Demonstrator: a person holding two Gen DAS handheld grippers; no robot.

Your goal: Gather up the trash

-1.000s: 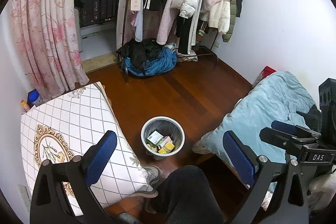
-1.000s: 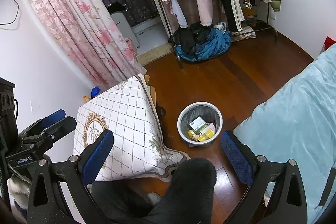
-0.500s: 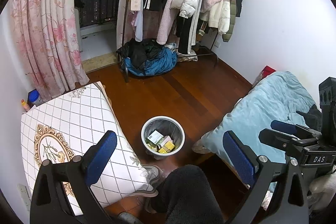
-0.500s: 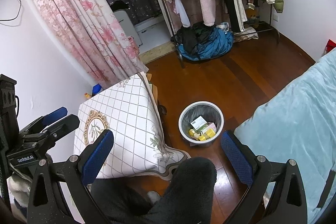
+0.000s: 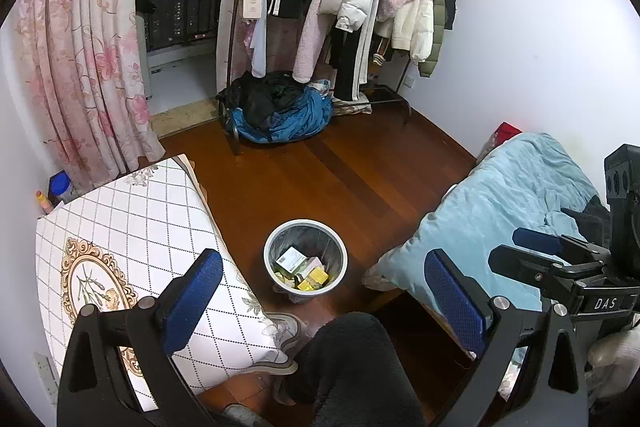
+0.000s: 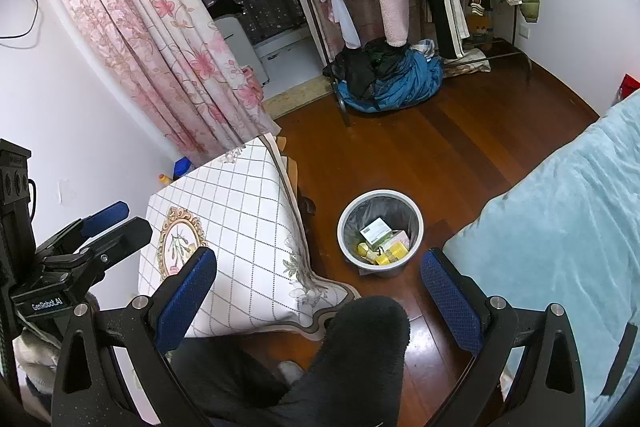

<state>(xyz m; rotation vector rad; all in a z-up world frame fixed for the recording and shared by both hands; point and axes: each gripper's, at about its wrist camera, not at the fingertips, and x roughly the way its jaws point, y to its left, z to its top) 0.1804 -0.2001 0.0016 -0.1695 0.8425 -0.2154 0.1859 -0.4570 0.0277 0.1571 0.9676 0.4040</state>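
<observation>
Both hand-held grippers (image 5: 320,291) (image 6: 318,283) spread, empty, above bin (image 5: 305,257). Risk: descending blind clips rim, tips bin.

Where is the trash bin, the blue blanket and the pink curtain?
trash bin (image 5: 269,251), left wrist view, on its left rim.
blue blanket (image 6: 560,211), right wrist view, on its top.
pink curtain (image 6: 152,39), right wrist view, on its folds.

Black frames with silver screws carry blue-padded fingers (image 5: 192,291); one gripper (image 5: 592,303) reads "DAS", the other (image 6: 48,305) "GenRobot.AI". Fuzzy black trousers (image 6: 360,355).
</observation>
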